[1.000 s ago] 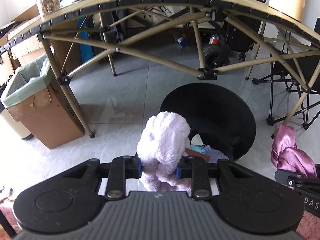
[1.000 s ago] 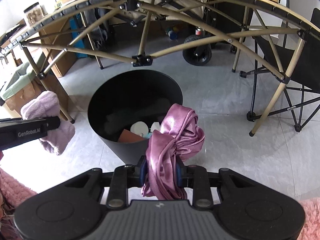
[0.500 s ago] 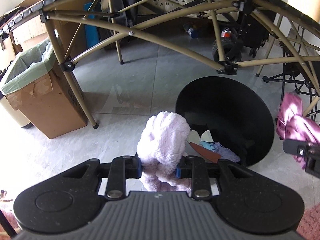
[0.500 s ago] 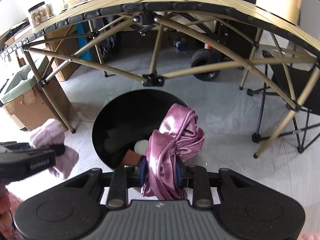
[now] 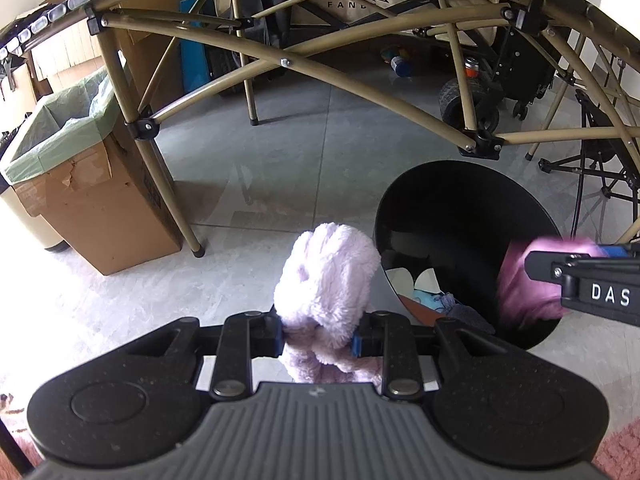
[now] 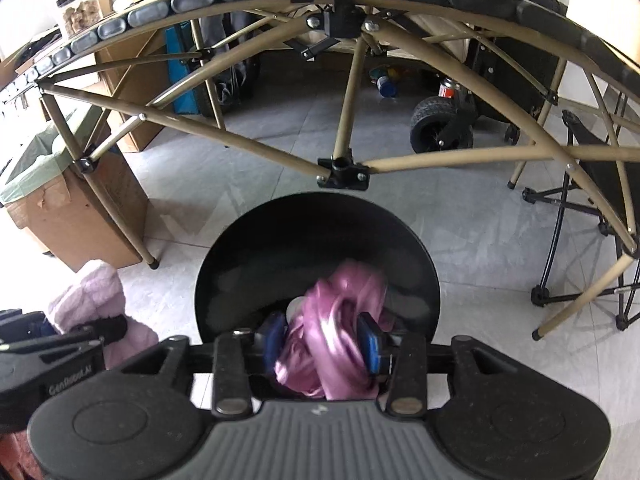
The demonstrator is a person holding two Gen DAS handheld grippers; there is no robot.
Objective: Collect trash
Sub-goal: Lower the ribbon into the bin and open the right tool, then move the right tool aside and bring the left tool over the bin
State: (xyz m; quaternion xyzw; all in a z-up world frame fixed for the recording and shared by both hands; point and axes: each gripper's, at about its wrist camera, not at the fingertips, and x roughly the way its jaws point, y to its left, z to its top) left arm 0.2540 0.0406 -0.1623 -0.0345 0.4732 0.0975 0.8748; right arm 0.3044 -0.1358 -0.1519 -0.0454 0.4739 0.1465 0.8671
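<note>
1. While the right gripper (image 6: 323, 344) hangs over the black bin (image 6: 424, 276), its jaws look parted around the blurred pink satin cloth (image 6: 340, 320), likely dropping it in.
2. Left of the bin, the left gripper (image 5: 318, 339) clamps a fluffy lilac cloth (image 5: 326, 276), seemingly waiting its turn.
3. Folding-table struts (image 6: 440, 160) cross just beyond the bin; a lined cardboard box (image 5: 92, 200) sits far left.

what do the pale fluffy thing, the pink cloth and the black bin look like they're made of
Pale lilac fluffy item in the left gripper: looks like plush or fleece, matte with a deep fuzzy pile. Shiny pink cloth between the right gripper's jaws: likely satin or silk-like, with bright glints along its folds, though blurred. Round black bin: smooth, slightly glossy wall; plastic or painted metal, cannot tell which.
</note>
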